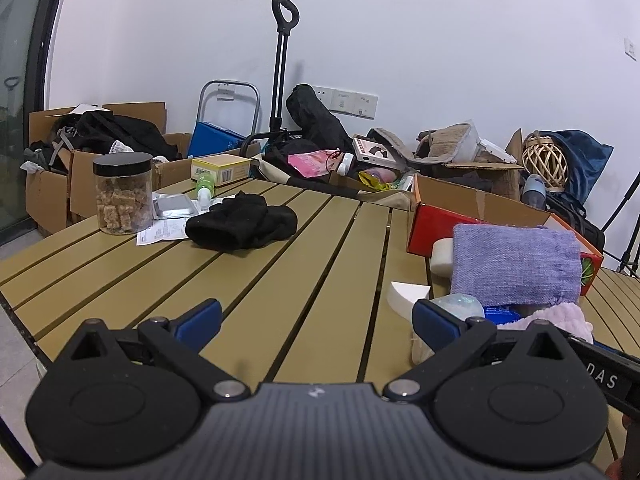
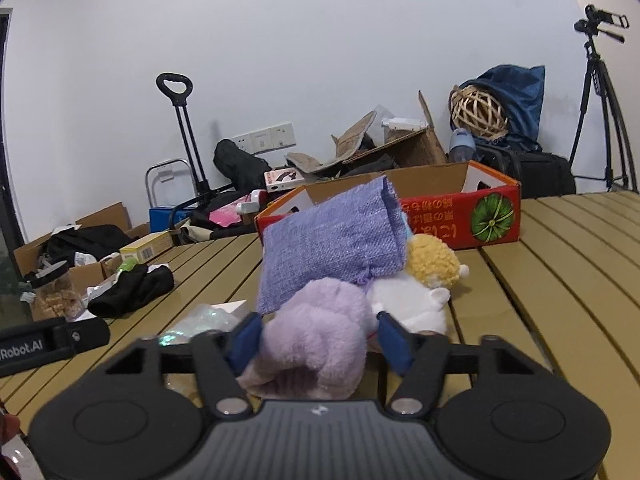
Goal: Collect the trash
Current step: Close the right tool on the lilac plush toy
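While one lilac plush (image 2: 316, 336) sits between jaws, one red box (image 2: 460, 216), one jar (image 1: 123, 194)

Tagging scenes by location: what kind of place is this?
Probably a storage or spare room used for recording, not a lived-in home. A slatted table faces a bare wall lined with open cardboard boxes of clutter, and a camera tripod stands in the corner.
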The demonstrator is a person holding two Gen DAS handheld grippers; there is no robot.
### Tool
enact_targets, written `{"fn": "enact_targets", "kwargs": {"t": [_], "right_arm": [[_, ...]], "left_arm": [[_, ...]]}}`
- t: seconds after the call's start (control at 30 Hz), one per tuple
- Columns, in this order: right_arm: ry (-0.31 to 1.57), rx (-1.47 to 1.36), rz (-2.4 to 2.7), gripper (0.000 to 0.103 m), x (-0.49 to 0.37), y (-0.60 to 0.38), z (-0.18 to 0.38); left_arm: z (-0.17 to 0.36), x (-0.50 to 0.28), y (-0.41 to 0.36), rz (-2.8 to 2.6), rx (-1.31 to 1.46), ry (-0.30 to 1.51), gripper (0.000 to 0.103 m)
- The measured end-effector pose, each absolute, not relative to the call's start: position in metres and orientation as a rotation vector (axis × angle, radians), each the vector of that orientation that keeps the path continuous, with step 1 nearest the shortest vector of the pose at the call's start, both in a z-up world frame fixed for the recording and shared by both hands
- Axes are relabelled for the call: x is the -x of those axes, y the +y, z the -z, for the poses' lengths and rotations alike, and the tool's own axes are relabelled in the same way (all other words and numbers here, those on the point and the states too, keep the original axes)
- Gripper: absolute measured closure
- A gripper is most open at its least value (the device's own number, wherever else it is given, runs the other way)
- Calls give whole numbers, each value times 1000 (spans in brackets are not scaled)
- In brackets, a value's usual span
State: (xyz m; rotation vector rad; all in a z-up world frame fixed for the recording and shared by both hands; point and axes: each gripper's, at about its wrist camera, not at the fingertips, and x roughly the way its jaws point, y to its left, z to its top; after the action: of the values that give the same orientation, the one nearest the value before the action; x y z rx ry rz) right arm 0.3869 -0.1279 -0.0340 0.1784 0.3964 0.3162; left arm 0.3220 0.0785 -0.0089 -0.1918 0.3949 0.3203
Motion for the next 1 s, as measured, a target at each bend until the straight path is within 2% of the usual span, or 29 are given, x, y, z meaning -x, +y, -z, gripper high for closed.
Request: {"fn": "enact_targets", "kwargs": {"t": [0.17,0.3,1.0], "right_arm": [[396,-194,-344,70,-385,-130,35],[380,-215,-356,75,-382,-135,34],[253,-296,-300,76,-358,-173,19]], "left_arm": [[9,-322,76,-319,190,396,0],[10,-323,76,-320,189,399,0],[7,-329,70,-287,195,400,0]]}}
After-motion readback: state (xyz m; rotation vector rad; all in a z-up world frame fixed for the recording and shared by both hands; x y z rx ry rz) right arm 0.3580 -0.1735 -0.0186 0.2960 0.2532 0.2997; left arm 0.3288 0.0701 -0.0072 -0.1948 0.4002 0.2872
